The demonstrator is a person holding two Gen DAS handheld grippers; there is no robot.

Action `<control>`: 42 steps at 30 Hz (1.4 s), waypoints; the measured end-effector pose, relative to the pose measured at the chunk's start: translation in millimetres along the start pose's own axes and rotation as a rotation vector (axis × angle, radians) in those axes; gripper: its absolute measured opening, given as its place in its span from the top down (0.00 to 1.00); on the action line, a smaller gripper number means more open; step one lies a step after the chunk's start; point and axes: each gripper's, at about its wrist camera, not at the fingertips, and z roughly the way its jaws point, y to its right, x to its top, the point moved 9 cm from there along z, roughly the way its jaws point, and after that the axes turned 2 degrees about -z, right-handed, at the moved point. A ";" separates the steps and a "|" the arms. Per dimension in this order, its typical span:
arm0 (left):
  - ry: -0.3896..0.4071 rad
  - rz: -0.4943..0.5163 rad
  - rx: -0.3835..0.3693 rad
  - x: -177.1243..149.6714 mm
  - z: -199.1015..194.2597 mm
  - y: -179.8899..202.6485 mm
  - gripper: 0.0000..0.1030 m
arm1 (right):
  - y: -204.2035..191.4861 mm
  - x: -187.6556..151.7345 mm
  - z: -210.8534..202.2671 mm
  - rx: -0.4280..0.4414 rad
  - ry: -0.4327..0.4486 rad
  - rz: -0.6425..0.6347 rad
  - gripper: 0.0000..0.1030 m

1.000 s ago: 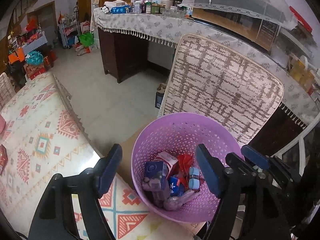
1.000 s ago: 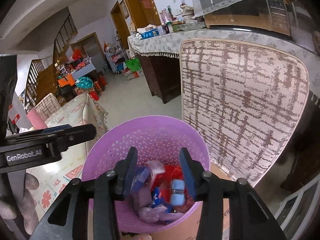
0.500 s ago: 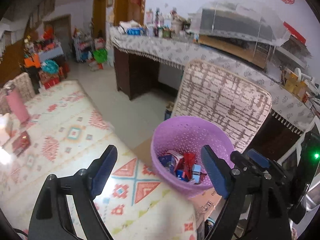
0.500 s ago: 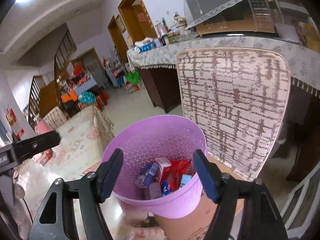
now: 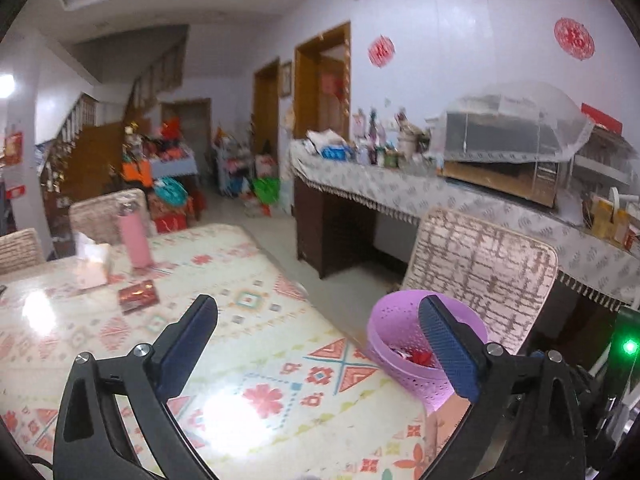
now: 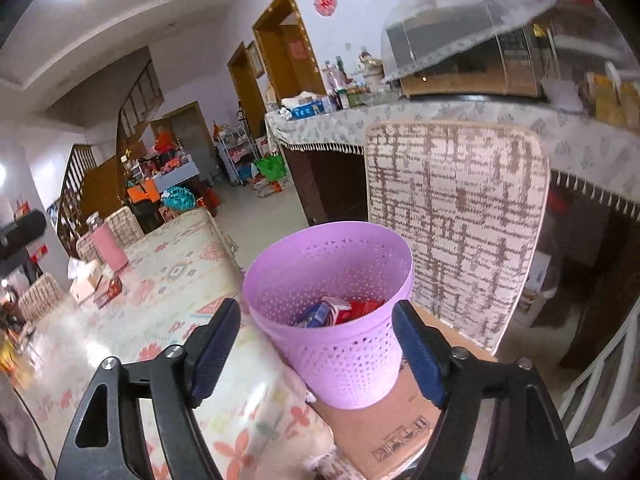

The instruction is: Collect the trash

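A purple perforated trash basket (image 6: 340, 344) stands on a cardboard box (image 6: 384, 436) beside the table edge and holds red, blue and white wrappers (image 6: 340, 312). It also shows in the left wrist view (image 5: 396, 356), low right. My right gripper (image 6: 320, 344) is open and empty, with the basket seen between its fingers. My left gripper (image 5: 320, 344) is open and empty above the patterned tablecloth (image 5: 224, 336).
On the far table lie a small red packet (image 5: 138, 295), a tissue box (image 5: 94, 266) and a pink bottle (image 5: 134, 236). A padded chair back (image 6: 452, 216) rises behind the basket. A cluttered counter (image 5: 420, 184) runs along the right wall.
Both grippers have pulled back and up from the basket, which now looks smaller and lower. My right gripper has opened wide. More of the table and room shows.
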 end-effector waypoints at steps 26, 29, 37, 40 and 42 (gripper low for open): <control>-0.172 -0.021 0.053 -92.2 -17.7 -2.4 0.02 | -4.5 -39.3 -37.2 -0.146 -0.040 -0.131 0.10; -0.193 -0.013 0.048 -96.0 -13.2 4.7 0.02 | 0.9 -38.8 -35.3 -0.153 -0.043 -0.125 0.10; -0.265 -0.002 0.023 -106.6 3.9 20.9 0.02 | 13.2 -35.9 -28.0 -0.169 -0.053 -0.121 0.10; -0.287 -0.003 0.015 -109.6 9.7 26.1 0.02 | 17.3 -35.9 -23.8 -0.167 -0.064 -0.121 0.10; -0.300 -0.006 0.013 -110.7 13.5 29.2 0.02 | 19.3 -35.1 -21.3 -0.164 -0.071 -0.126 0.10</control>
